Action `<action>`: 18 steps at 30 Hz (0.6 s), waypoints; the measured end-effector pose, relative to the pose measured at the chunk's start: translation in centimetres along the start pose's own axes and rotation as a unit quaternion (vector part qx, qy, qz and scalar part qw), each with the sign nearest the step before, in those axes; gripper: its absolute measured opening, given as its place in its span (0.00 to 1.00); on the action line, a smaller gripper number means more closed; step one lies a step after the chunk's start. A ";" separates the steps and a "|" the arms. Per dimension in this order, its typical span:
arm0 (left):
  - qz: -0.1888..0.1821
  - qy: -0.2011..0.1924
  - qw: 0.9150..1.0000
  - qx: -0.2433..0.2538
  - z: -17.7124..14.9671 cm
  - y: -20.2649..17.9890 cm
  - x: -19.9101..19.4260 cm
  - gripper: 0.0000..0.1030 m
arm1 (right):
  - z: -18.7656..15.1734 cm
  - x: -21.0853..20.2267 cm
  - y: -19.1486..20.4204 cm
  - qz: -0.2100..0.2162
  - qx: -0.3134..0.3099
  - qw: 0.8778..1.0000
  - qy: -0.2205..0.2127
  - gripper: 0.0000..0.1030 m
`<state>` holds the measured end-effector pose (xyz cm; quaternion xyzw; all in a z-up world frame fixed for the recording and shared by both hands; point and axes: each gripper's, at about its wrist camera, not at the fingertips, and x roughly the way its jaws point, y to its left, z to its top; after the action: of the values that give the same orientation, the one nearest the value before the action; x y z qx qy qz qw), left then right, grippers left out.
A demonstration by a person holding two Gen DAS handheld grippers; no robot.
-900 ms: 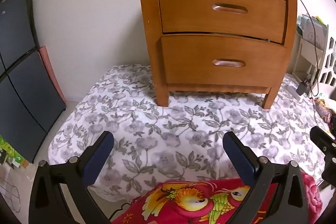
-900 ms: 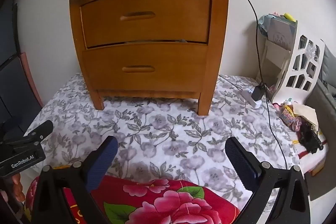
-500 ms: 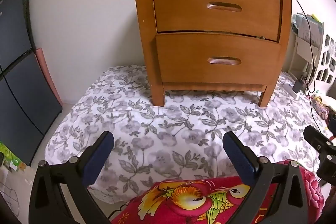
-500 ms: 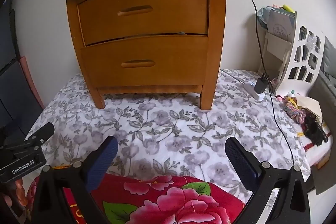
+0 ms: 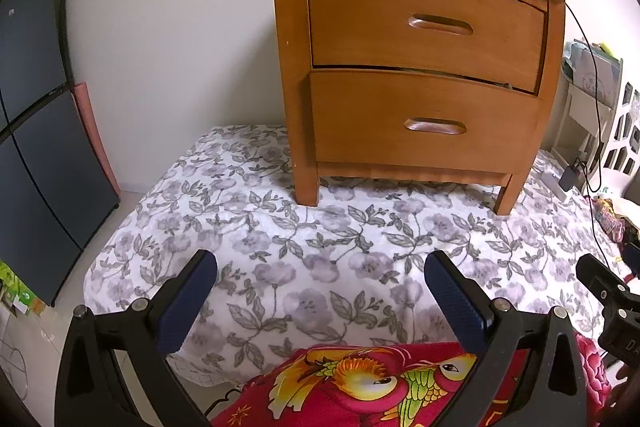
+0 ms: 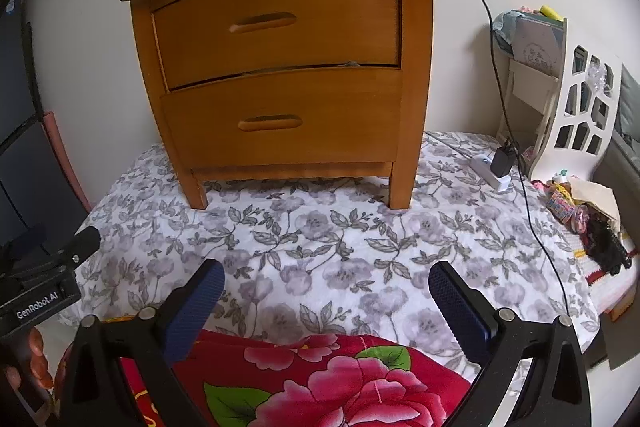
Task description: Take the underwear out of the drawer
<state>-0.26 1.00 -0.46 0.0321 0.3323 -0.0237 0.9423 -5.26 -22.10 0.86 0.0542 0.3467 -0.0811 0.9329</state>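
Red flowered blanket (image 6: 344,387) lies nearest; above it the left gripper (image 5: 320,303) and right gripper (image 6: 326,307) hang spread and empty. Beyond, on the floral bedspread (image 5: 340,267), the nightstand (image 5: 420,67) has both drawers shut, so any underwear is unseen and nothing is started.
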 end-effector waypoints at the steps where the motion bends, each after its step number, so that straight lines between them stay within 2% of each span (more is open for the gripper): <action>1: -0.001 0.000 1.000 0.000 0.1 -0.1 0.0 1.00 | 0.0 0.0 0.0 0.000 0.000 1.000 0.000 1.00; 18: -0.004 -0.006 1.000 0.001 0.0 -0.1 -0.3 1.00 | -0.3 0.3 0.0 -0.008 -0.009 1.000 0.007 1.00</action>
<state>-0.51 0.93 -0.30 0.0315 0.3265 -0.0281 0.9442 -5.22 -22.11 0.47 0.0434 0.3542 -0.0848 0.9303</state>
